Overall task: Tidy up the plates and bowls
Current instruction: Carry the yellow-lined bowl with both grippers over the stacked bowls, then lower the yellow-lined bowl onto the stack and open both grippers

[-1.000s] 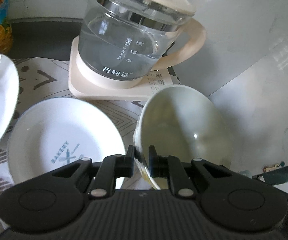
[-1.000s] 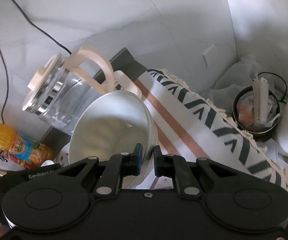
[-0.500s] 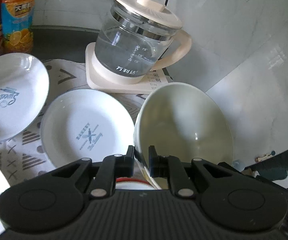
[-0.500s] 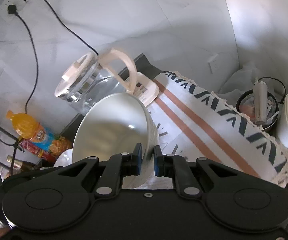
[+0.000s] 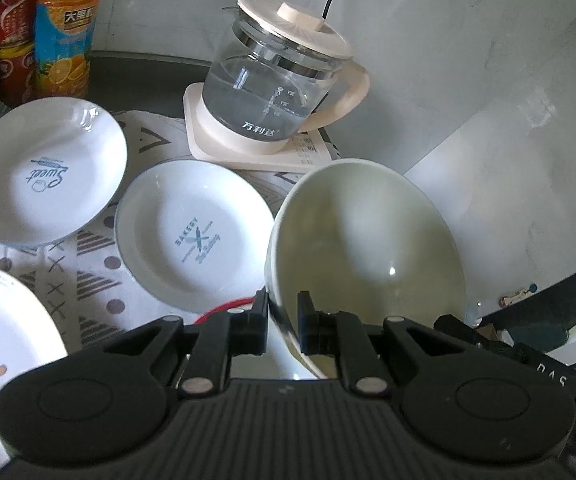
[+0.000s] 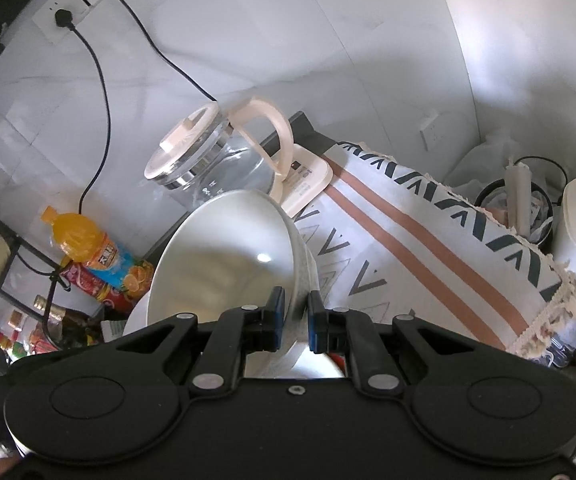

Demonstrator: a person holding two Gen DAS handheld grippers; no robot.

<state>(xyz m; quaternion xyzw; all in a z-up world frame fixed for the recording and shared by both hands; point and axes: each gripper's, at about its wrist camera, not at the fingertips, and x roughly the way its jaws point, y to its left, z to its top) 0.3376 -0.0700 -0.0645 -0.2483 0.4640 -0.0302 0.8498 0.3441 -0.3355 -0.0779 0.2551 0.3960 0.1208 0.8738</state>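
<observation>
**One bowl, two grippers on its rim**

You hold the pale bowl (image 5: 364,248) in the air with both tools. Your left gripper (image 5: 282,322) pinches the rim at one side, one finger inside the wall and one outside; your right gripper (image 6: 296,318) pinches the rim at the opposite side in the same way. This shares the weight, so the bowl does not swing, though it hangs tilted. It is above the patterned cloth (image 5: 88,280), in front of the glass kettle (image 5: 280,84). Below lie the "Bakery" plate (image 5: 192,236) and the "Sweet" plate (image 5: 48,172), apart from each other, probably not yet sorted.
</observation>
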